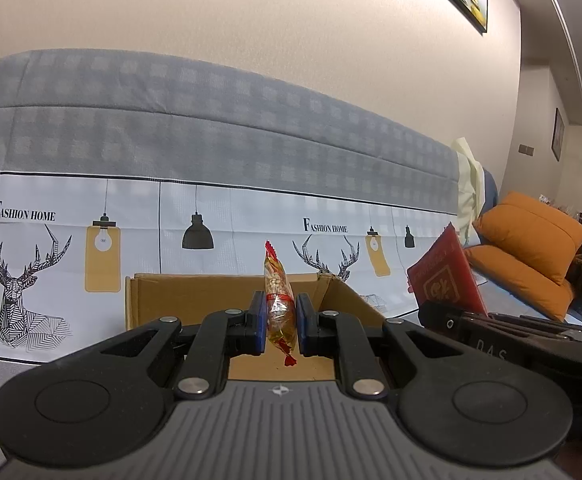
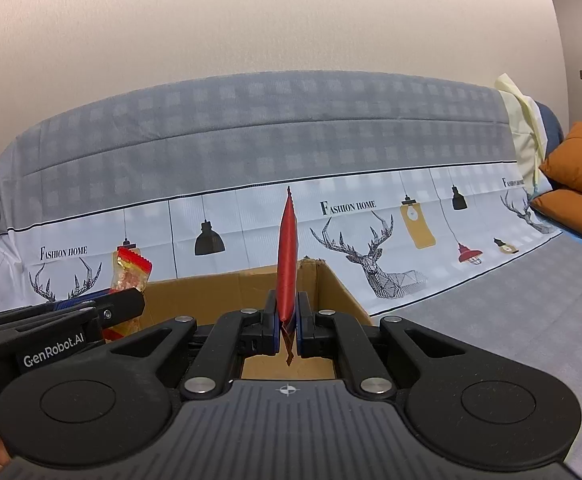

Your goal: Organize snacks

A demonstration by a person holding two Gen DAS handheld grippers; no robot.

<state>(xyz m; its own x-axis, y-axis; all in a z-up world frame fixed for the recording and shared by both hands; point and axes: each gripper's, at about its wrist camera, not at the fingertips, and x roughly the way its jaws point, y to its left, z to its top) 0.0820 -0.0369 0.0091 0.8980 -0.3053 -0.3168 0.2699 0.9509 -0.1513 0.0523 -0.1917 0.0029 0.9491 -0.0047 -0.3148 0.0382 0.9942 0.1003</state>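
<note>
My left gripper (image 1: 280, 316) is shut on a clear peanut packet (image 1: 278, 300) with red ends, held upright above the open cardboard box (image 1: 195, 296). My right gripper (image 2: 288, 320) is shut on a flat red snack packet (image 2: 287, 256), seen edge-on and upright over the same box (image 2: 227, 292). In the left wrist view the red packet (image 1: 447, 276) and the right gripper sit at the right. In the right wrist view the peanut packet (image 2: 129, 276) and the left gripper sit at the left. The box's inside is mostly hidden.
The box stands on a grey covered sofa seat (image 2: 511, 300). Behind it rises the backrest cover (image 1: 211, 216) with deer and lamp prints. Orange cushions (image 1: 531, 240) lie at the right, with a pale cloth (image 1: 469, 188) over the backrest end.
</note>
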